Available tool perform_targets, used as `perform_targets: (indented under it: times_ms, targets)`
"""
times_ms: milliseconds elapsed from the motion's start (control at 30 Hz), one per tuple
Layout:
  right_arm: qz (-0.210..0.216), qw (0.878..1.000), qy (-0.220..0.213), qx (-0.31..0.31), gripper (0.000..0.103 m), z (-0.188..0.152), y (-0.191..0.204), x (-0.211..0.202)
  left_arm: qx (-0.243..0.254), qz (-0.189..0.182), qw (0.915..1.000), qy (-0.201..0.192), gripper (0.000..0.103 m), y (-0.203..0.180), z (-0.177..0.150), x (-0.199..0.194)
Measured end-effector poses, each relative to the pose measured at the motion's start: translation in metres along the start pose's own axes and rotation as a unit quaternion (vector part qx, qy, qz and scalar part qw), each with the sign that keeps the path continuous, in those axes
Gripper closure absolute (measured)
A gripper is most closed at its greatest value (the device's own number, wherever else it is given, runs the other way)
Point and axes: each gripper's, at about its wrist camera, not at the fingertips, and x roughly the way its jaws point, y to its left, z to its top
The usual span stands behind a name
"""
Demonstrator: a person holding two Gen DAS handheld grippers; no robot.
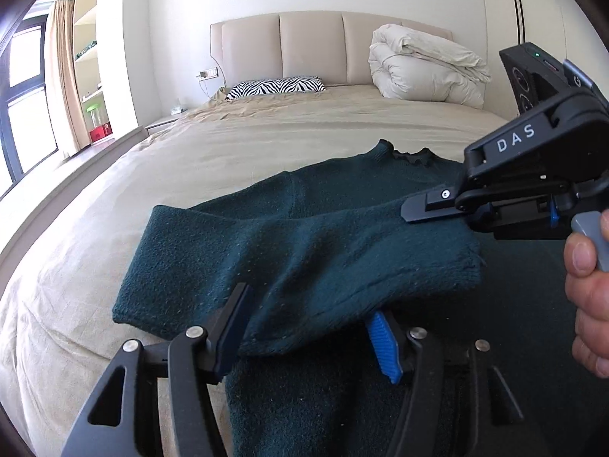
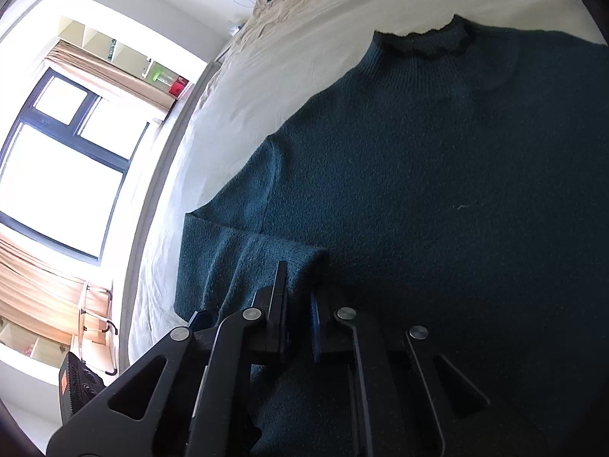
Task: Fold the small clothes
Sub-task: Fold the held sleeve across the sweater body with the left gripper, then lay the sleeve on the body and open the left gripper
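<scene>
While the dark teal knitted sweater (image 1: 304,228) lies flat on the beige bedsheet (image 1: 190,160), its frilled collar toward the padded headboard (image 1: 304,45), one sleeve sits folded across its body. Left gripper (image 1: 308,327) stands released at the sweater's near edge, the folded sleeve cloth draped between its spread blue-padded fingers (image 1: 384,346), unpinched. Right gripper (image 2: 300,304) is clenched on the sleeve's cuff (image 2: 289,262) over the sweater's chest, a hand (image 1: 586,289) squeezing its trigger. Beyond the sweater, a zebra-striped pillow (image 1: 274,87) and a rolled cream duvet (image 1: 422,72) rest against the headboard.
</scene>
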Motion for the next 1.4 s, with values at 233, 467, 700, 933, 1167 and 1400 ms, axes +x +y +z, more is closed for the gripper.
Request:
perform_targets:
  times_ms: [233, 467, 700, 933, 1167, 1400]
  targets:
    - [-0.103, 0.993, -0.063, -0.005, 0.096, 0.041, -0.042, -0.070, -0.129, -0.073, 0.9889, 0.015, 0.042, 0.050, -0.008, -0.019]
    - [-0.164, 0.984, -0.067, 0.033, 0.096, 0.063, -0.119, -0.110, -0.227, -0.111, 0.9672, 0.020, 0.063, 0.103, 0.003, -0.021]
    - [-0.178, 0.981, -0.069, 0.047, 0.096, 0.057, -0.150, -0.119, -0.244, -0.148, 0.9584, 0.010, 0.075, 0.133, 0.044, -0.002]
    - [-0.190, 0.977, -0.074, 0.059, 0.096, 0.055, -0.158, -0.128, -0.234, -0.183, 0.9547, 0.020, 0.082, 0.134, 0.086, 0.037]
    - [-0.203, 0.974, -0.064, 0.076, 0.096, 0.058, -0.174, -0.118, -0.249, -0.219, 0.9409, 0.069, 0.086, 0.128, 0.089, 0.092]
    - [-0.186, 0.977, -0.062, 0.087, 0.096, 0.054, -0.187, -0.107, -0.260, -0.256, 0.9250, 0.108, 0.086, 0.129, 0.093, 0.143]
